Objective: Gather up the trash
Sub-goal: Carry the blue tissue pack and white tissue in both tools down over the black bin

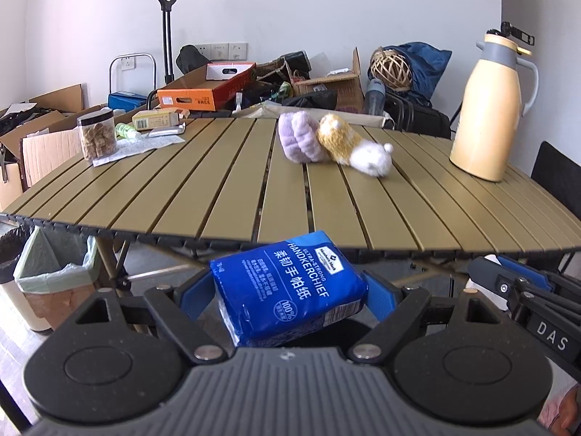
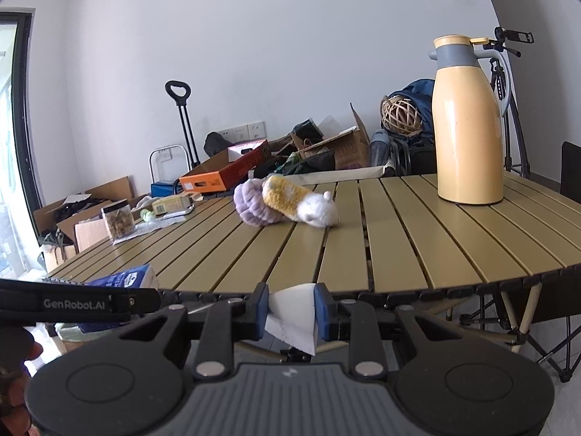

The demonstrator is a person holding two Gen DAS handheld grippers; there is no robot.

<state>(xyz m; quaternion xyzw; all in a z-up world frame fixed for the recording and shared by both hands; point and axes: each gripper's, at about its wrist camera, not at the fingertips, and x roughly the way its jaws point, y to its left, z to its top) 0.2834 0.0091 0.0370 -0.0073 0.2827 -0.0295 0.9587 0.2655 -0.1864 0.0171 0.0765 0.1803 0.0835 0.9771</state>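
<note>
A blue pack of handkerchief tissues [image 1: 290, 290] sits tilted between the blue pads of my left gripper [image 1: 288, 299], which is shut on it, in front of and below the near edge of the slatted table [image 1: 181, 189]. A corner of the same pack [image 2: 123, 278] shows at the left of the right wrist view. My right gripper [image 2: 292, 312] is shut on a crumpled white paper tissue [image 2: 294, 321], just off the table's front edge [image 2: 399, 283]. A bin lined with a pale green bag [image 1: 54, 272] stands on the floor at the lower left, beside the table.
On the table lie a purple, yellow and white plush toy [image 1: 334, 143], a tall yellow thermos jug [image 1: 490, 109], a jar of snacks [image 1: 97, 136] on a paper sheet, and a small box. Cardboard boxes and bags crowd the floor behind. A black chair [image 1: 555, 178] stands at the right.
</note>
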